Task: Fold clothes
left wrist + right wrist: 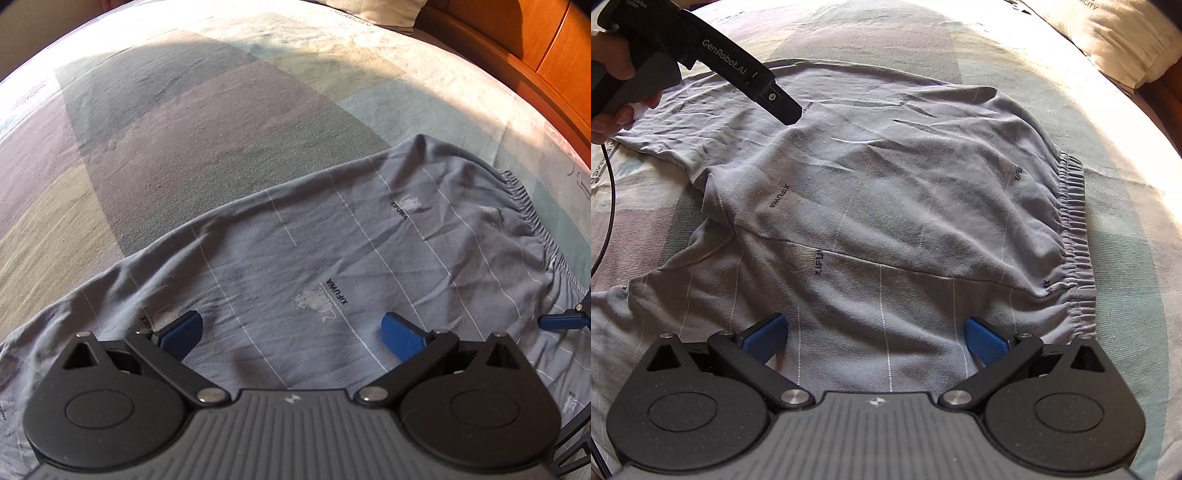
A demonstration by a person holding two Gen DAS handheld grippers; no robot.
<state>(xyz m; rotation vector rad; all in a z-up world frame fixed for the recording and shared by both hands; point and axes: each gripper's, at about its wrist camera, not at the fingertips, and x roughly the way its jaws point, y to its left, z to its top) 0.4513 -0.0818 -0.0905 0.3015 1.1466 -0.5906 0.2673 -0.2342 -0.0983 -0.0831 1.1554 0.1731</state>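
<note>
Here, a pair of grey cotton shorts with thin white stripes and small printed logos (886,206) lies spread flat on a bed covered by a pastel patchwork bedsheet (184,140), the gathered elastic waistband (1075,236) to the right and the two leg openings to the left. The fabric is creased, and sunlight falls across the far side of the bed. The left gripper (291,334) hovers low over one leg of the shorts, its blue-padded jaws spread wide with nothing between them. The right gripper (875,338) hangs over the near edge of the shorts close to the waistband, its jaws likewise wide apart and empty. In the right wrist view a person's hand (611,74) holds the black handle of the left gripper over the far leg. A cream pillow (1115,40) rests at the bed's far corner beside an orange-brown wooden headboard (517,40).
</note>
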